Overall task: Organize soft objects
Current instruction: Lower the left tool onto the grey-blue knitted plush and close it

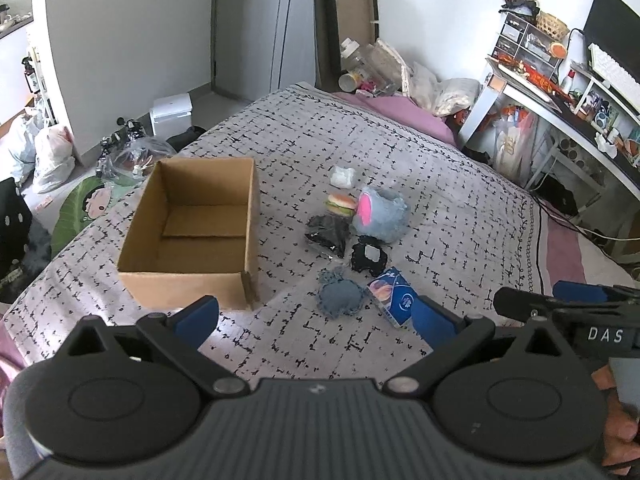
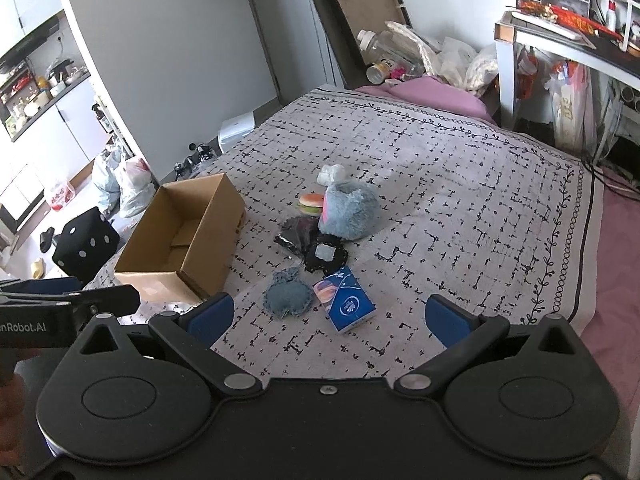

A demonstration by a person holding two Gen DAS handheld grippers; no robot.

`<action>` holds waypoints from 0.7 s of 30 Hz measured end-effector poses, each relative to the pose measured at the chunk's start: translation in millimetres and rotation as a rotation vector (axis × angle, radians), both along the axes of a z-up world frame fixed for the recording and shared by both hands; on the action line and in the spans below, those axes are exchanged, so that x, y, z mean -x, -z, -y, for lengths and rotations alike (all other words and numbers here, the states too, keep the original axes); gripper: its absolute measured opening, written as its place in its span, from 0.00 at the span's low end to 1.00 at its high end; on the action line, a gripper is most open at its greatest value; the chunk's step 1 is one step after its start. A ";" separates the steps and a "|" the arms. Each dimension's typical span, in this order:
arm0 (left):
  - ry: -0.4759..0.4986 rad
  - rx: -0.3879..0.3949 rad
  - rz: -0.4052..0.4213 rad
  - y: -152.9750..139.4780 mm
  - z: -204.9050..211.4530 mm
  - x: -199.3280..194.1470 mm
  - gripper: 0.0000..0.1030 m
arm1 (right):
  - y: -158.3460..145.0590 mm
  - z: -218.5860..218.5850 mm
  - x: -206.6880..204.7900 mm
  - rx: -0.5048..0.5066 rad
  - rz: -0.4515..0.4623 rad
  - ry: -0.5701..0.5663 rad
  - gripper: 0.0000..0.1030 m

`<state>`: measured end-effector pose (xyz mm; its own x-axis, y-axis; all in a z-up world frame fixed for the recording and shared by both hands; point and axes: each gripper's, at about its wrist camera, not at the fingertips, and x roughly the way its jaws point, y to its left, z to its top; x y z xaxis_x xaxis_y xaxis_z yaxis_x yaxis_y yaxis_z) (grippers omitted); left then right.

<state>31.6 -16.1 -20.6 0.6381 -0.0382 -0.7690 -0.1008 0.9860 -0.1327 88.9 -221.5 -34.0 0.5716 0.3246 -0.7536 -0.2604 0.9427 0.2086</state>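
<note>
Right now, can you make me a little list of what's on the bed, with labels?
surface: patterned bedspread
box: cardboard box, open, nothing seen inside
toys beside the box: fluffy blue plush, burger toy, white soft lump, black crinkly packet, black lacy piece, blue knitted pad, blue tissue pack
left tool: open, holding nothing
right tool: open, holding nothing

left gripper [image 1: 316,320] hovering, jaws spread | cardboard box [image 1: 192,236] sitting beyond left finger | blue tissue pack [image 1: 394,295] lying just beyond right finger
</note>
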 end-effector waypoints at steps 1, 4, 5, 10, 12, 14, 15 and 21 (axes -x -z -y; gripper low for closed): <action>0.001 0.002 -0.003 1.5 1.1 -2.4 0.99 | 1.1 0.9 -1.5 -0.003 -0.003 0.005 1.00; -0.007 0.010 -0.023 6.4 3.1 -10.5 0.99 | 3.5 4.1 -7.0 -0.014 -0.014 0.019 1.00; -0.004 0.013 -0.029 7.4 3.3 -13.6 0.99 | 4.4 4.7 -8.9 -0.014 -0.018 0.024 1.00; 0.023 0.009 -0.034 12.0 9.4 -26.8 0.99 | 9.6 6.1 -18.6 -0.014 -0.041 0.046 1.00; 0.027 0.014 -0.038 14.9 11.1 -31.4 0.98 | 11.4 6.1 -22.9 -0.019 -0.049 0.054 1.00; 0.026 0.024 -0.042 18.0 11.1 -35.1 0.98 | 13.6 4.9 -26.9 -0.024 -0.056 0.059 1.00; 0.027 0.030 -0.045 20.1 11.2 -37.1 0.98 | 14.9 4.1 -29.0 -0.025 -0.059 0.062 1.00; 0.022 0.058 -0.066 34.1 9.7 -48.7 0.97 | 26.0 3.1 -44.3 -0.044 -0.099 0.101 1.00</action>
